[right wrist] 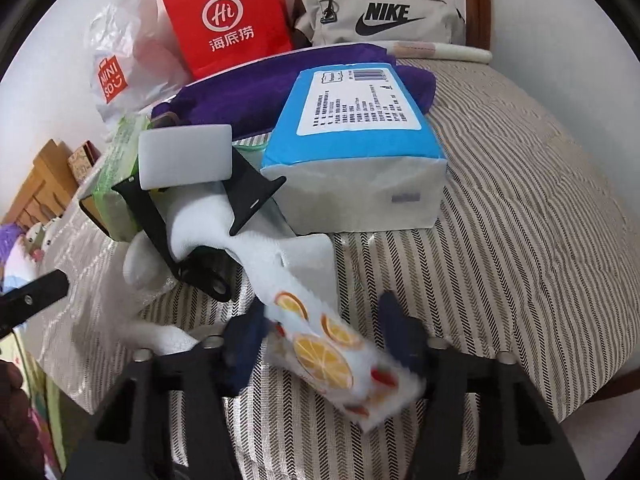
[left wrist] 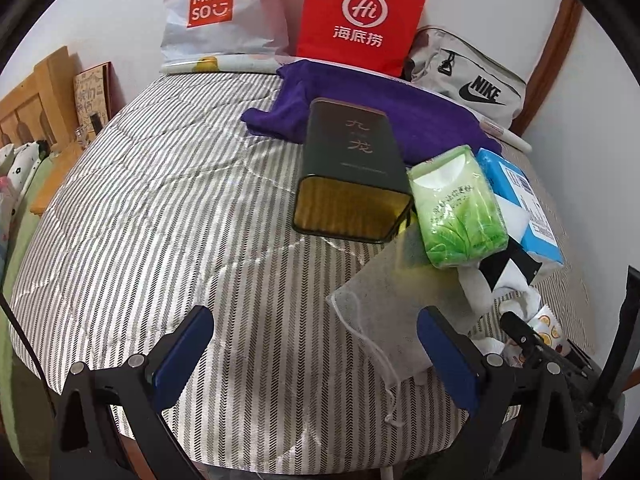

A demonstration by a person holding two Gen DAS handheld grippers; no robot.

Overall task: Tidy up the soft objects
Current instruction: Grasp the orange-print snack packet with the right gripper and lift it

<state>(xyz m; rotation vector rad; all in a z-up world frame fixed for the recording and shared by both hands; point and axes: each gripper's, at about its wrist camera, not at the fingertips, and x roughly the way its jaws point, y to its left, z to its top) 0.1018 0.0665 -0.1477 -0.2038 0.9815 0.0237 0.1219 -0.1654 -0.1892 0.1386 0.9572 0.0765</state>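
While both tongs point down at a bed point(left wrist: 160, 208) covered in a grey-and-white striped quilt, only the right one has anything between its fingers. The right tongs point(right wrist: 320, 356) sit around a small white cloth printed with orange slices point(right wrist: 324, 356); the picture is blurred there, so I cannot tell whether the pads actually press on it. The left tongs point(left wrist: 316, 356) are released, blue pads wide apart over bare quilt, with a grey drawstring pouch point(left wrist: 384, 308) just beside the right pad.

Farther off lie a dark green tin point(left wrist: 352, 168) on its side, a green tissue pack point(left wrist: 456, 208) leaning against it, and a blue tissue pack point(right wrist: 360, 152) to the right. A white sock point(right wrist: 248, 236) is tangled with a black strap point(right wrist: 252, 196) near the blue pack. A purple towel point(left wrist: 360, 100) is spread at the far side. Against the far wall stand a red paper bag point(left wrist: 360, 12), a white Miniso bag point(left wrist: 212, 12) and a grey Nike bag point(right wrist: 380, 12).
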